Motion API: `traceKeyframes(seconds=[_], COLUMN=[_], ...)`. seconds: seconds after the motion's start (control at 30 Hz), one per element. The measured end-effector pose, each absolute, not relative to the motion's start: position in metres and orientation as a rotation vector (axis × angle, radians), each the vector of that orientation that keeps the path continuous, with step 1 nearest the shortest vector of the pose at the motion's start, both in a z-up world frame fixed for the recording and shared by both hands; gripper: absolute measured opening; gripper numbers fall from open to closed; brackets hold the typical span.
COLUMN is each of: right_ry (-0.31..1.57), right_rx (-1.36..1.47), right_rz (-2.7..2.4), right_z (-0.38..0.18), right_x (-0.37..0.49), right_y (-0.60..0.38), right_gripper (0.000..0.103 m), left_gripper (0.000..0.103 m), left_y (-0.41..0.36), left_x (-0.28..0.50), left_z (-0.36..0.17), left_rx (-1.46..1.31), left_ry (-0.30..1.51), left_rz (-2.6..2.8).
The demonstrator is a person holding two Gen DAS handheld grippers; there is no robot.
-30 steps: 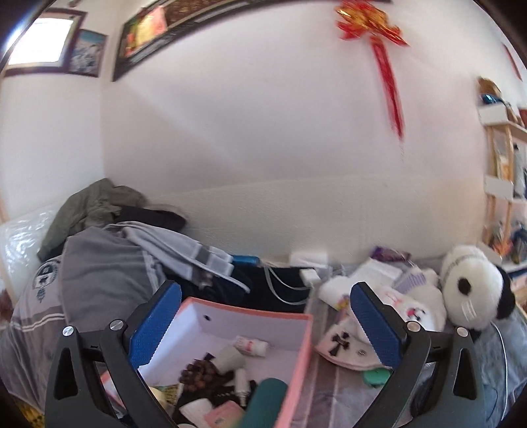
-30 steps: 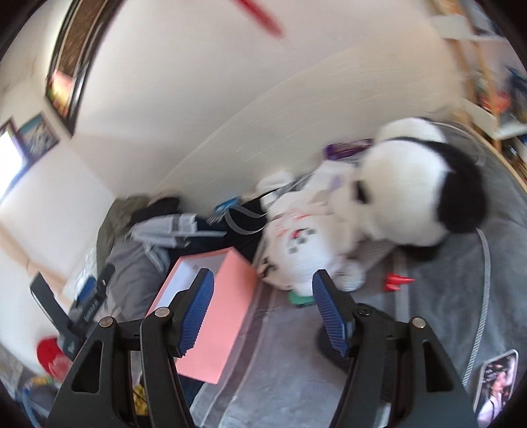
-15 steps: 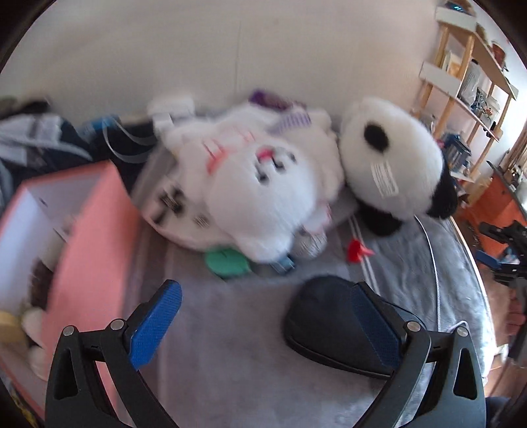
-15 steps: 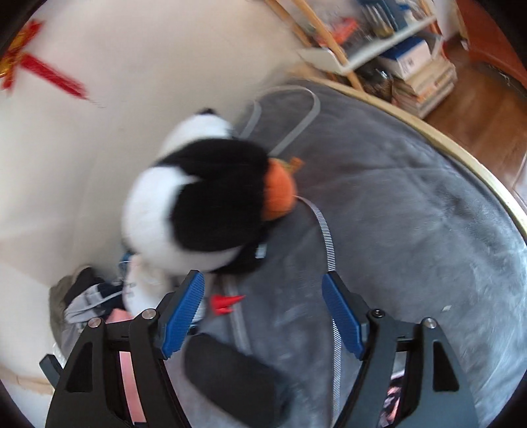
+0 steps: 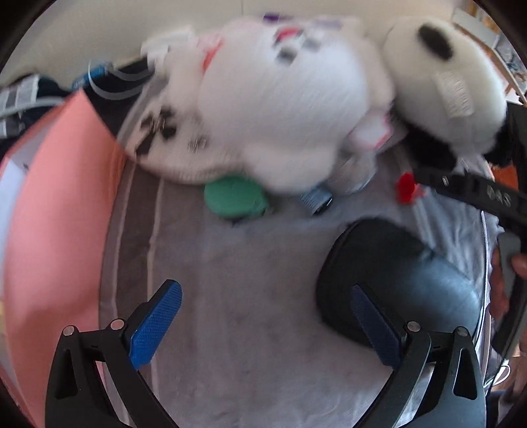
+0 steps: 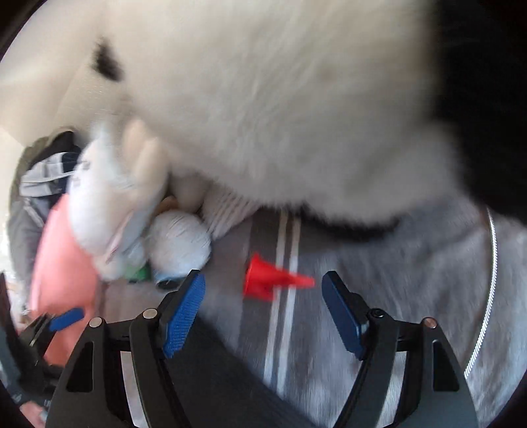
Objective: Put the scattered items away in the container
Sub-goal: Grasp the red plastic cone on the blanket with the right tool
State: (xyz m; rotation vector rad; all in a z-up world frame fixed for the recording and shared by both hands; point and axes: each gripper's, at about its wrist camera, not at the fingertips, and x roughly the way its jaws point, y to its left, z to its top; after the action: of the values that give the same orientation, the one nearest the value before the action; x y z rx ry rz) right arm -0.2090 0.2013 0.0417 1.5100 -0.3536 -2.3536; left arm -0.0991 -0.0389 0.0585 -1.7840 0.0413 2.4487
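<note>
Your left tool (image 5: 263, 324) sits at the bottom of its frame, jaws spread wide with nothing between them, the pads ribbed blue rubber on black plastic arms. Your right tool (image 6: 263, 304) is spread too, and the red cone (image 6: 275, 280), hard, glossy plastic with a flared base, lies on the blanket just above the gap between its pads, not pinched.

The pink box (image 5: 56, 230), smooth and flat-walled, fills the left edge of the left frame, cut off by the border, so you cannot see inside. A round green lid (image 5: 234, 197) lies at centre, half tucked under the fluffy white plush (image 5: 280, 108); a small blue item (image 5: 314, 199) beside it is too blurred to name. The panda (image 5: 438, 82), shaggy white with black patches, takes the upper right. A dark domed case (image 5: 365, 273) lies at lower right.

All of it lies on a grey fleecy blanket (image 6: 411, 280) with pale stripes, against a plain cream wall (image 5: 98, 29) at the top; clothes (image 6: 42, 177) pile at the left of the right frame
</note>
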Motion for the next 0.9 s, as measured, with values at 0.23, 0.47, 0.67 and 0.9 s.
traceKeyframes(seconds=[0.23, 0.47, 0.67, 0.9], right_ry=[-0.14, -0.573, -0.653, -0.6], right_rx=[1.581, 1.533, 1.385, 1.358], right_rz=[-2.415, -2.3, -2.335, -2.337], right_z=[0.023, 0.065, 0.114, 0.125], right_x=[-0.205, -0.175, -0.148, -0.148], right_y=[0.194, 0.255, 0.282, 0.275], right_gripper=[0.049, 0.049, 0.049, 0.049], left_gripper=[0.103, 0.035, 0.035, 0.025], left_y=[-0.041, -0.035, -0.018, -0.009], left_x=[-0.119, -0.165, -0.188, -0.189], left_z=[0.051, 0.024, 0.018, 0.023], left_rx=[-1.775, -1.838, -1.925, -1.926], left_ry=[-0.23, -0.503, -0.581, -0.508], left_rz=[2.348, 2.22, 2.209, 2.291])
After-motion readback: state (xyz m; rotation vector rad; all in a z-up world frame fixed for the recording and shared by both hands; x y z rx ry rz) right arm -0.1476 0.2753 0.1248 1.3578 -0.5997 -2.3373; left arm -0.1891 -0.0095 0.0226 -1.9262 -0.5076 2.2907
